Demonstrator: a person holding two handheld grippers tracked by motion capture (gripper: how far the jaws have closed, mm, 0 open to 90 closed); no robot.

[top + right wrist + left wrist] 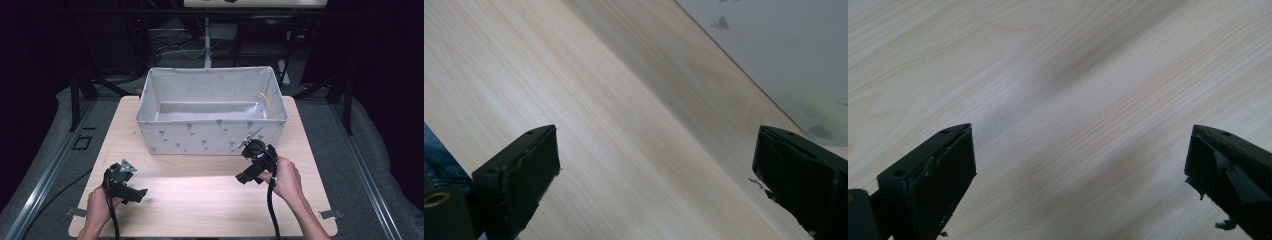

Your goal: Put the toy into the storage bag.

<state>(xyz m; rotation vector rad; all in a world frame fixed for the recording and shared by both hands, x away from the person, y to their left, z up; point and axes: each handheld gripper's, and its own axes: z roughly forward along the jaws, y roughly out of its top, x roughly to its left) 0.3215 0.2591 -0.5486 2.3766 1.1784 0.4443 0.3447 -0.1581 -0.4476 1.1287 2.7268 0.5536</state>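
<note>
From the high view, a pale wooden table (200, 195) carries a grey fabric bin (212, 122) printed with small dark shapes, set toward the far half of the top. The bin's inside looks bare apart from a thin yellow line (266, 102) on its right inner wall; what that line is cannot be told. The left gripper (141, 192) lies low over the near left part of the table, held in the left hand (100, 205), well apart from the bin. The right gripper (242, 177) is held in the right hand (285, 177) just in front of the bin's near right corner, close to its front wall, its body tipped so that the jaws point down and left at the wood.

In the left gripper view, the two black jaws stand wide apart, nothing between them, with bare wood grain below and soft shadows crossing it.

In the right gripper view, the jaws are likewise spread wide and hold nothing. Wood runs beneath them, and the bin's grey front wall (784, 55) with its dark printed shapes fills the upper right corner, near the right-hand jaw. A bit of blue cloth (439, 160) shows at the left edge.
</note>
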